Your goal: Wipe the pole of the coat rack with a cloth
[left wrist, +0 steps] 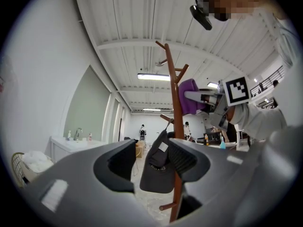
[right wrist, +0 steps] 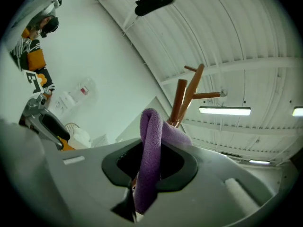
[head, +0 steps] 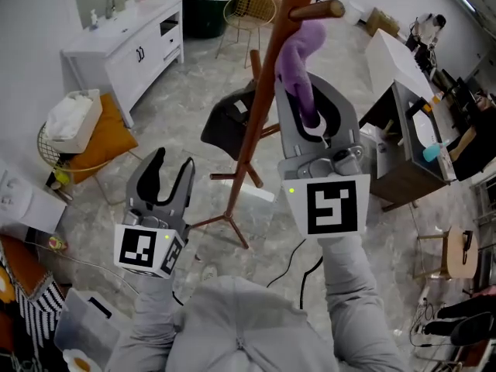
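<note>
The brown coat rack pole (head: 263, 76) slants from the top centre down to its splayed feet on the floor. A purple cloth (head: 301, 56) is draped against the pole just under a peg, and my right gripper (head: 310, 103) is shut on it. In the right gripper view the cloth (right wrist: 151, 155) folds over between the jaws, with the pole (right wrist: 179, 100) behind it. My left gripper (head: 173, 161) hangs open and empty, lower and left of the pole. The left gripper view looks at the pole (left wrist: 177, 136), the cloth (left wrist: 189, 96) and a black cap (left wrist: 160, 171) hanging on the rack.
The black cap (head: 229, 118) hangs on the rack's far side. A white sink cabinet (head: 132, 41) stands at the back left, with a wire basket of white cloth (head: 70, 122) and an orange cushion (head: 112, 134) near it. A desk (head: 407, 122) is at the right.
</note>
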Demonstrator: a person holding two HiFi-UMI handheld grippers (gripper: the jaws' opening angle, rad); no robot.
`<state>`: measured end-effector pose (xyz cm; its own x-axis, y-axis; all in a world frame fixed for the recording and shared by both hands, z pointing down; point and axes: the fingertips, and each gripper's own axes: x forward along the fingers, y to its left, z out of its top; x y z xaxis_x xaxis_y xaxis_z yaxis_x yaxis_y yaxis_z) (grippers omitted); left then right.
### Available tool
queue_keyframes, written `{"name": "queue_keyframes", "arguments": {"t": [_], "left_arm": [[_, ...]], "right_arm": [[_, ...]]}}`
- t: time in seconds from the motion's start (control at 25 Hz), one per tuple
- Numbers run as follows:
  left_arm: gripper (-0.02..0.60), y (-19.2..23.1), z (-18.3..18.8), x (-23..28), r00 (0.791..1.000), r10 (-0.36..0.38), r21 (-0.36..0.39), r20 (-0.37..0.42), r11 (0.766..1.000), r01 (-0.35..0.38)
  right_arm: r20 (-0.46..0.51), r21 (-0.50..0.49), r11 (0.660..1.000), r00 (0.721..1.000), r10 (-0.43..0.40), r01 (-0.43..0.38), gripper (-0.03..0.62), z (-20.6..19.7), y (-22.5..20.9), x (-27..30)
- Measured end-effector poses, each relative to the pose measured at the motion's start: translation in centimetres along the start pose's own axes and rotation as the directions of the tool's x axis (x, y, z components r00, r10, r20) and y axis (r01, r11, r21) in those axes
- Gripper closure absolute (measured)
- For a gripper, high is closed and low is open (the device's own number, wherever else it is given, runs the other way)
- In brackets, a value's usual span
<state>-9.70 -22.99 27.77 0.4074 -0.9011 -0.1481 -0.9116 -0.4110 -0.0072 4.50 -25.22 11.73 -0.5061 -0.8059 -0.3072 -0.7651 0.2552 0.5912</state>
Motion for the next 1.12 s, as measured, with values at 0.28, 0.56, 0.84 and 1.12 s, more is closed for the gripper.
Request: {"name": "queue_keyframes", "arguments": {"t": [0.28,0.56,0.84,1.12], "left_arm": [[0.351,0.8,-1.8,0.2,1.0,0.005,-0.025,-0.029,1.0,-0.006],[0.351,1.2,-2.3,0.2,0.999,0.007,-0.034,-0.035,0.999,-0.008],[0.351,1.2,-2.9,-0.1,0.999,0.007,-0.045,-0.046,0.999,-0.009],[0.35,1.7,-3.6,-0.7,0.998,0.018,-0.055,-0.062,0.998,-0.021]], "right_arm": [[-0.137,-0.035,0.997,0.989,0.059,-0.065,0.537,-4.3,4.2,-0.5],[-0.295,0.041,0.988,0.942,0.157,-0.152,0.537,-10.1,9.0,-2.9],[-0.325,0.061,0.976,0.921,0.216,-0.207,0.537,-13.1,13.2,-3.9],[-0.434,0.086,0.947,0.844,0.315,-0.31,0.537,-17.5,17.7,-5.5]]}}
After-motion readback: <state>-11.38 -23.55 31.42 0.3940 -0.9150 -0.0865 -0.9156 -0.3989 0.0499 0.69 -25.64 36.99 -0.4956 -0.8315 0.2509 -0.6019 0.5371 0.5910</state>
